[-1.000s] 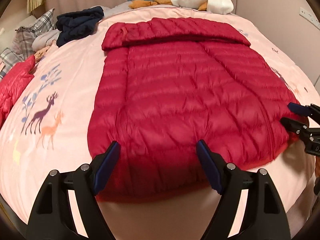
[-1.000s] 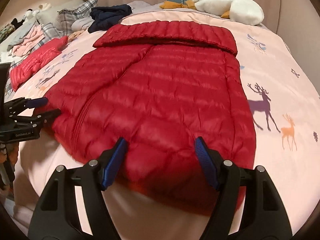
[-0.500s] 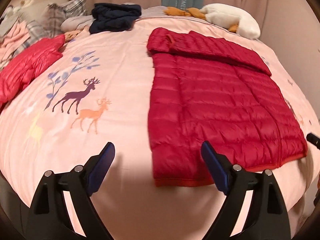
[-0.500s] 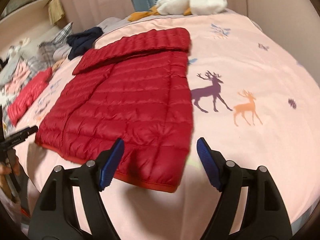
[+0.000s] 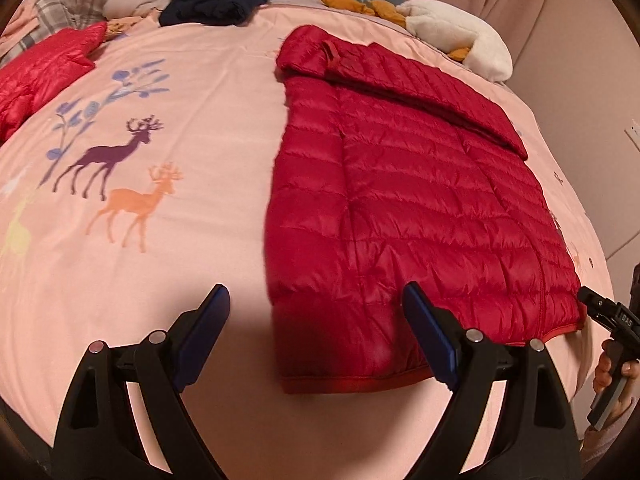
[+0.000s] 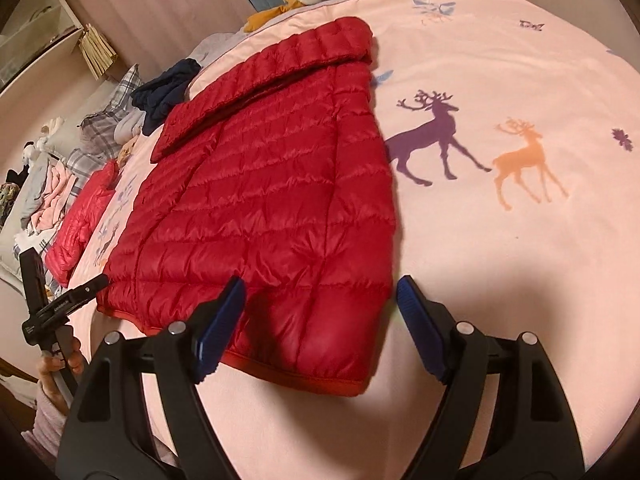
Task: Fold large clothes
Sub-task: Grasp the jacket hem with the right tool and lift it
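left wrist view: the left gripper [image 5: 316,340] hangs above the near edge of the bed [image 5: 168,240], jaws wide with nothing pressed between them. the jacket [image 5: 400,208] lies flat from 12 to 3 o'clock of the gripper, its hem corner [image 5: 288,388] in the gap just inside the 3 o'clock finger [image 5: 430,340]. a bite here would likely take only the outer shell, and the slick quilting could slide out on the lift. the right gripper [image 5: 600,312] sits at the far hem corner, at 3 o'clock.

right wrist view: the right gripper [image 6: 320,328] has its jaws opening and unloaded; the jacket [image 6: 272,184] spreads from 10 to 12 o'clock, its hem corner [image 6: 356,386] lying between the fingers. if the two corners rise unevenly the puffy body may skew, or the turned-over top band [image 6: 280,68] may unroll. a low bite could also pinch the sheet. the left gripper [image 6: 84,292] shows at 9 o'clock.
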The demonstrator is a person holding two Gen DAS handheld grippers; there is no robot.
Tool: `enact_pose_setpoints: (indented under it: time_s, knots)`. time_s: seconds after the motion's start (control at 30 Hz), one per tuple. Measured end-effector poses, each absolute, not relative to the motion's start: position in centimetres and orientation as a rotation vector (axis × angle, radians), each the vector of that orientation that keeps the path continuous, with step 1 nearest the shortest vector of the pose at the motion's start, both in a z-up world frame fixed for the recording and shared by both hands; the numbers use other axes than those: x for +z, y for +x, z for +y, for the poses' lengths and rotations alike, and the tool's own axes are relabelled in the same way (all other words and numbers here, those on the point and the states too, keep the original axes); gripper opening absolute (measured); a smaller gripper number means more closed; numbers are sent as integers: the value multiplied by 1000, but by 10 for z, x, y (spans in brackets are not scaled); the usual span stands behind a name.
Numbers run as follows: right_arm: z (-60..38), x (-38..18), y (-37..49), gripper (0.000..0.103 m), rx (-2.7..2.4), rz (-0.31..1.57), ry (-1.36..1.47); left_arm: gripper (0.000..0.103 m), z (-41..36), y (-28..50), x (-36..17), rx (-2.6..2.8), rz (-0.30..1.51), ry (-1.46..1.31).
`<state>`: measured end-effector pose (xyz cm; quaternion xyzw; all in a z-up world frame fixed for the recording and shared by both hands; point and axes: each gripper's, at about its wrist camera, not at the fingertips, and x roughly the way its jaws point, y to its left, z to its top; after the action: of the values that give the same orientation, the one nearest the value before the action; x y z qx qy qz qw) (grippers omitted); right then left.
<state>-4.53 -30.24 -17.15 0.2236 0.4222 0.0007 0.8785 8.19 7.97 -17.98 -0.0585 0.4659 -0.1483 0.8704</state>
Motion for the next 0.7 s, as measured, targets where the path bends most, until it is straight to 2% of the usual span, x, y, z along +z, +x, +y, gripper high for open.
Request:
enact_pose_setpoints:
  time_s: [0.47, 0.7]
  knots:
    - [-289, -176, -10, 81, 55, 876, 471, 89, 51, 100, -191, -415, 992, -114]
    - [-291, -180, 0, 71, 82, 852, 537, 89, 45, 106, -191, -457, 995, -141]
